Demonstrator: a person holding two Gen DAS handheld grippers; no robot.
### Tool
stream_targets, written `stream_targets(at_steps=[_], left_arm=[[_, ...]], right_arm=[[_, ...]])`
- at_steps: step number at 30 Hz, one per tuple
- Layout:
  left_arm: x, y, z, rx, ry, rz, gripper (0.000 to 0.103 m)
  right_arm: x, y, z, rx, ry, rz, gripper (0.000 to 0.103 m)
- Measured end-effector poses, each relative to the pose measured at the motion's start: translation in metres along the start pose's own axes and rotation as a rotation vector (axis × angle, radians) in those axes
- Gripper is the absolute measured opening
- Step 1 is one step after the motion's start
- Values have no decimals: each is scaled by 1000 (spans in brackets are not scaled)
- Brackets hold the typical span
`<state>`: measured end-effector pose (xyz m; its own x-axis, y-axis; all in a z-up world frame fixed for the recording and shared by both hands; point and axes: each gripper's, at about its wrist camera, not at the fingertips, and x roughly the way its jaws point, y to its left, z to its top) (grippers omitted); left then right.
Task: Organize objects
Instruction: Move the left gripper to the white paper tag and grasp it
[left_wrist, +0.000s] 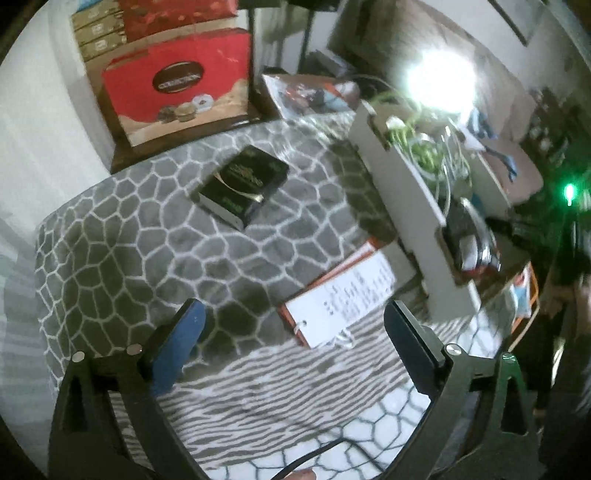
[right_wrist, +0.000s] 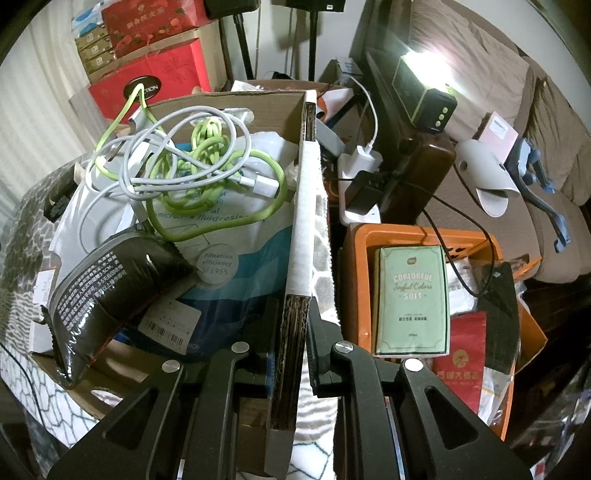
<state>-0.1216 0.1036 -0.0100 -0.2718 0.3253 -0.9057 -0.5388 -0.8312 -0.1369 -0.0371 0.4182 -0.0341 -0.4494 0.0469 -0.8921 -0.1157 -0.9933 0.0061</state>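
Notepad (left_wrist: 340, 299) lies just ahead of the wide-open left gripper (left_wrist: 295, 325) (nothing held).

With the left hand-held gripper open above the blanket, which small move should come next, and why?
Probably lower the left hand-held gripper onto the white ring-bound notepad with the orange cover. Its jaws stand wide and empty, the notepad lies loose just ahead of them, and the right hand-held gripper is shut on the cardboard box wall.

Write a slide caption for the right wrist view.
Right tongs shut on the wall of a cardboard box holding tangled cables, beside an orange basket.
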Motion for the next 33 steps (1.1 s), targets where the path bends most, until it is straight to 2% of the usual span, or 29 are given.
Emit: stream_targets(at_steps=[8, 12, 17, 24, 26, 29, 30, 33], left_arm=[[16, -25, -9, 173, 5, -13, 98], [25, -34, -7, 235, 28, -47, 98], [39, -44, -4, 279, 66, -41, 98], [53, -51, 2, 269, 94, -4, 98], [55, -49, 5, 235, 104, -21, 98], [54, -37, 11, 88, 87, -121, 97], [51, -29, 14, 10, 60, -174, 97], [41, -8, 16, -178, -33, -269, 97]], right_arm=[[0, 1, 0, 0, 1, 0, 12], [0, 0, -1, -1, 3, -1, 12], [0, 0, 0, 0, 3, -2, 12], [0, -1, 0, 0, 4, 0, 12], [0, 1, 0, 0, 4, -1, 12], [0, 1, 0, 0, 4, -2, 12], [0, 0, 0, 1, 3, -1, 12], [1, 1, 0, 0, 4, -2, 13]])
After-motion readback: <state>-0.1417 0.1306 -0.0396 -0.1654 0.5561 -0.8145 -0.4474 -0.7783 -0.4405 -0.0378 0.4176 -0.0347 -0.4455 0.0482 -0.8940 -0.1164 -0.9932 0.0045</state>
